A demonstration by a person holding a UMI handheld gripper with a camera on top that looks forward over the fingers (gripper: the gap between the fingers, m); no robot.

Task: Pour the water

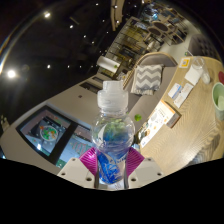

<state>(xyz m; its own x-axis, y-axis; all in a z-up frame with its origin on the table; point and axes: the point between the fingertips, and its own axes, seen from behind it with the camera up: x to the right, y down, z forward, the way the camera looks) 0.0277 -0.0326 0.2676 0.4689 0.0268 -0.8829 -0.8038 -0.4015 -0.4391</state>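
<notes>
A clear plastic water bottle [113, 128] with a white cap and a blue label stands up between my fingers. My gripper [112, 163] is shut on the bottle's lower body, with the magenta pads [92, 158] pressing on both its sides. The bottle is held above a pale counter [75, 105], well off its surface. A green cup [219, 98] shows far off to the right, past the wooden rack. Water fills much of the bottle.
A wooden rack [170, 100] with cards and a zigzag-patterned box [147, 78] stands ahead to the right. A framed picture [45, 130] lies on the counter to the left. A white cup [108, 66] sits farther back. Ceiling lights shine above.
</notes>
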